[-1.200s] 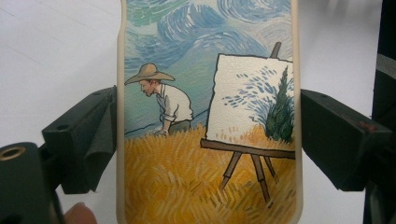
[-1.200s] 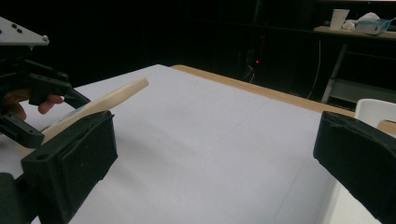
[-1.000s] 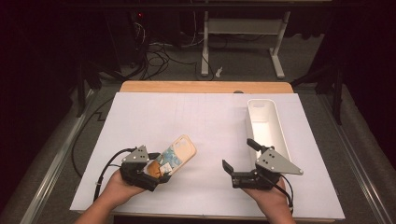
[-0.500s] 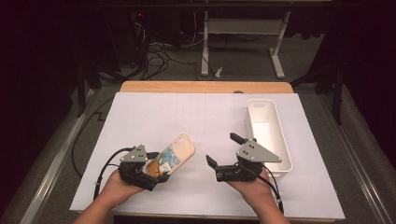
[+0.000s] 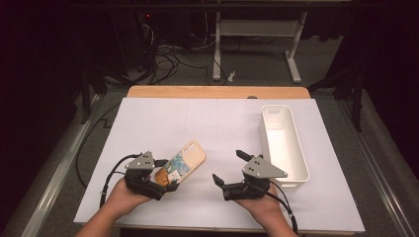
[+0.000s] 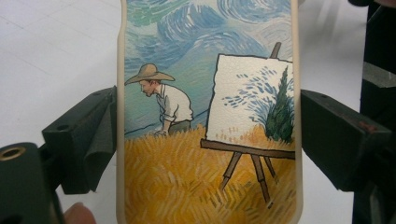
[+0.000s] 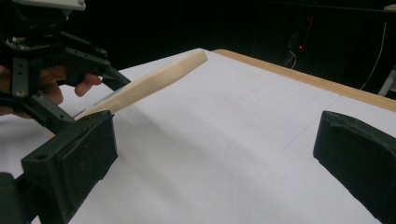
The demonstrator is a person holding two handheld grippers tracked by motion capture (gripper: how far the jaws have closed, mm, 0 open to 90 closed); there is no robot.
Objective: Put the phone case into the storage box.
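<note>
Cream-coloured rubbery edging frames the phone case [image 6: 210,116] that my left gripper [image 5: 165,180] holds, its fingers [image 6: 88,140] closed against the case's two long sides near its lower end. The case's back carries a painted picture: a man in a straw hat bending in a yellow wheat field, a canvas on a wooden easel showing a dark cypress, and a swirling blue sky above; I can read no writing or brand on it. In the high view the case [image 5: 185,160] slants away from my left hand [image 5: 123,197], its far end raised over the white sheet that covers the bench [image 5: 217,128]. My right gripper [image 5: 230,168] hovers just beside it, near the bench's front edge, with its fingers [image 7: 70,158] spread wide and nothing between them, pointed toward the case. A white oblong bin [image 5: 284,143] stands on the bench's right side, close behind my right hand [image 5: 262,207], and it looks empty.
</note>
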